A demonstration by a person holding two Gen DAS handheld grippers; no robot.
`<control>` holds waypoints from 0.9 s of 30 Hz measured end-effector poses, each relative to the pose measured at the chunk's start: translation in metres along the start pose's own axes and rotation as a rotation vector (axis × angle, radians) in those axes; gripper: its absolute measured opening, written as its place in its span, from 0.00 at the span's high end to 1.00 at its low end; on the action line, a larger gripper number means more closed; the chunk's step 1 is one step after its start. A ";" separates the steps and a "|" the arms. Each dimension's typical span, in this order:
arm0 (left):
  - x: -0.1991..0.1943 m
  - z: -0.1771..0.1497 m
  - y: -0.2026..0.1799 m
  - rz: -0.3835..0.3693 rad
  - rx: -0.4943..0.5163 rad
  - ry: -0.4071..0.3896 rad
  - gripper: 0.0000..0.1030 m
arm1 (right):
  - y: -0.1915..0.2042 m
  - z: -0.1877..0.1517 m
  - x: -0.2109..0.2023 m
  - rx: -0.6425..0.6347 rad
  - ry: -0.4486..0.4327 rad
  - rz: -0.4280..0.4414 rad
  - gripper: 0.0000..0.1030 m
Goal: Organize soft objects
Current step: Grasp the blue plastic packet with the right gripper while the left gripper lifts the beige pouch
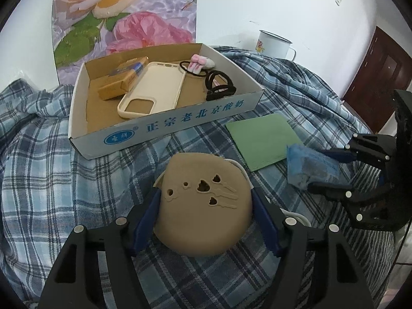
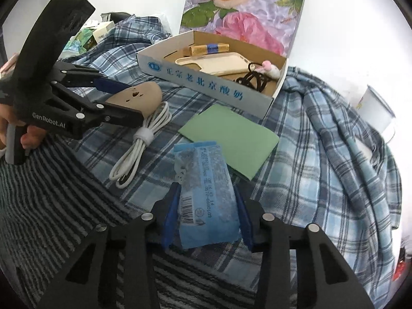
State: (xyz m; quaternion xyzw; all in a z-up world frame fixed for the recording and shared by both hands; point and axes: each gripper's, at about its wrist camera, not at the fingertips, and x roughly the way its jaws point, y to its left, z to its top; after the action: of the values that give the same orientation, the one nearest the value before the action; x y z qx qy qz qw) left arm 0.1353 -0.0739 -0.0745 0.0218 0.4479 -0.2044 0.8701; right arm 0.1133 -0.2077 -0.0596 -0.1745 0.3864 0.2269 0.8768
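A round tan soft pad (image 1: 203, 219) with heart-shaped holes sits between the blue fingers of my left gripper (image 1: 206, 193), which is shut on it just above the plaid cloth. In the right wrist view the same pad (image 2: 139, 95) shows in the left gripper (image 2: 128, 103) at the left. My right gripper (image 2: 206, 186) is shut on a blue plastic packet (image 2: 206, 193) with a barcode, low over the cloth. A cardboard box (image 1: 180, 122) behind holds a cream phone case (image 1: 152, 90), black hair ties (image 1: 219, 85), a small pink plush (image 1: 200, 63) and tan packs.
A green sheet (image 2: 231, 139) lies flat between the box (image 2: 206, 82) and the packet. A coiled white cable (image 2: 139, 149) rests beside the tan pad. A white enamel mug (image 1: 273, 43) stands behind on the rumpled plaid cloth (image 1: 51, 180). A flowered panel leans on the wall.
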 end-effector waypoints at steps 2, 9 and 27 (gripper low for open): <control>0.001 0.003 0.000 0.016 0.007 -0.001 0.31 | 0.002 0.004 -0.001 -0.019 -0.022 -0.032 0.61; -0.008 0.006 0.001 0.031 0.009 -0.036 0.31 | 0.009 0.016 -0.017 -0.089 -0.205 -0.114 0.61; -0.084 0.019 -0.031 0.146 0.088 -0.261 0.31 | 0.007 0.029 -0.040 -0.091 -0.358 -0.130 0.61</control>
State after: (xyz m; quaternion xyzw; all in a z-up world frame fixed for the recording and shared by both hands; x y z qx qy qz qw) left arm 0.0949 -0.0777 0.0076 0.0656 0.3190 -0.1608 0.9317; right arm 0.1034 -0.1984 -0.0113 -0.1954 0.2016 0.2146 0.9355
